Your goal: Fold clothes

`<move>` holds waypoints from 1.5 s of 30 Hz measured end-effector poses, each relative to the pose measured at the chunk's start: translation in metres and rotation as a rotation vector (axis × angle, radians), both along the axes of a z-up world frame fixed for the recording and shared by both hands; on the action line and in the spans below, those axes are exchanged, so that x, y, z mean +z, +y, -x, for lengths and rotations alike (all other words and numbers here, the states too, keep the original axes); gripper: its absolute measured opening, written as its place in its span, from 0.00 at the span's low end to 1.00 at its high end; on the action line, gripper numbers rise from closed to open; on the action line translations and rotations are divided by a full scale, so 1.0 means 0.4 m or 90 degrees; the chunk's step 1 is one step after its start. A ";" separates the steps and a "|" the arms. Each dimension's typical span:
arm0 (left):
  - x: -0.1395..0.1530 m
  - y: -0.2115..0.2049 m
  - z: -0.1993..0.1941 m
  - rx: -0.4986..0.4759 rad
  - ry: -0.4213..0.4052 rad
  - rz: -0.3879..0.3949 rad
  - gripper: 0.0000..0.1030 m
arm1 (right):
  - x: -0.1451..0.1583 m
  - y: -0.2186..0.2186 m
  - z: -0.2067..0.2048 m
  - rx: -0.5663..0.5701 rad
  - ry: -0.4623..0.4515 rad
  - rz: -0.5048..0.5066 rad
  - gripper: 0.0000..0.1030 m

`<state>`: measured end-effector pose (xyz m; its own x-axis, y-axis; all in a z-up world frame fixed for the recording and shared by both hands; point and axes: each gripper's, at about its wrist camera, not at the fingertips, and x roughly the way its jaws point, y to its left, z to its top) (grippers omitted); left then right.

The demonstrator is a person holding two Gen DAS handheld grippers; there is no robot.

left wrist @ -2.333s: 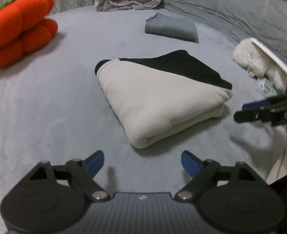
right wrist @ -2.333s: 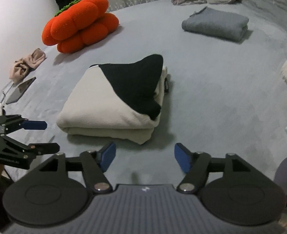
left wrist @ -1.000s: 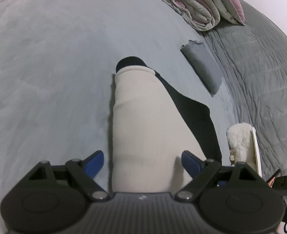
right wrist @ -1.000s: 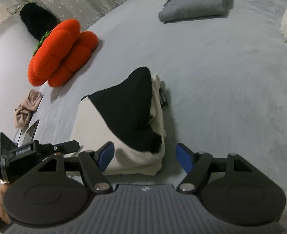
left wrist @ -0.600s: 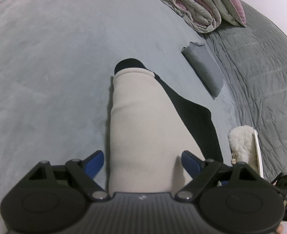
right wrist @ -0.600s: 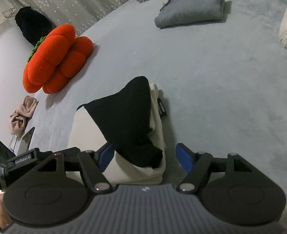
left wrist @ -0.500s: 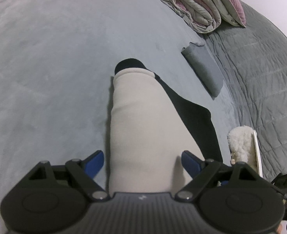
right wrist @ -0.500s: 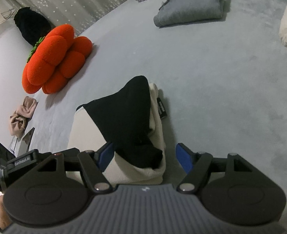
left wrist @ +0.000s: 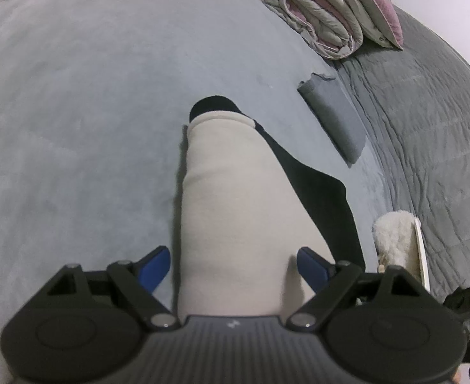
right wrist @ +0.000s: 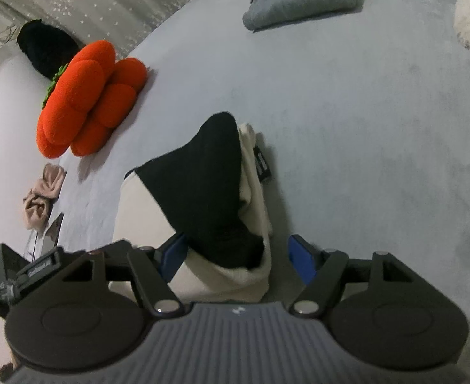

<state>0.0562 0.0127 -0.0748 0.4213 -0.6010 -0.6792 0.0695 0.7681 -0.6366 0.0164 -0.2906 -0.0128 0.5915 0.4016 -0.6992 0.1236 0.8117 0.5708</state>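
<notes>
Grey bed held a folded cream and black top in the middle. Left gripper had its fingers spread wide around one end, and right gripper was spread around the other end

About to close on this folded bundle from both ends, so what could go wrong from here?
1. The left gripper and right gripper are both open around the cream-and-black garment; closing may catch only the top layer, so the fold opens on lifting.
2. The black flap lies loose on top and may slide off.
3. A dark tag sticks out at the side and may stay exposed.
</notes>
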 end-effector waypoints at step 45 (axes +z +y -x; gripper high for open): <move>-0.023 0.009 -0.056 -0.049 0.031 0.060 0.78 | -0.039 -0.028 -0.086 -0.068 0.026 -0.062 0.71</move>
<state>0.0787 0.0162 -0.0839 0.3389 -0.6924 -0.6369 0.0939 0.6985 -0.7094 0.0510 -0.3018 -0.0285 0.6062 0.4049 -0.6845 0.2312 0.7338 0.6388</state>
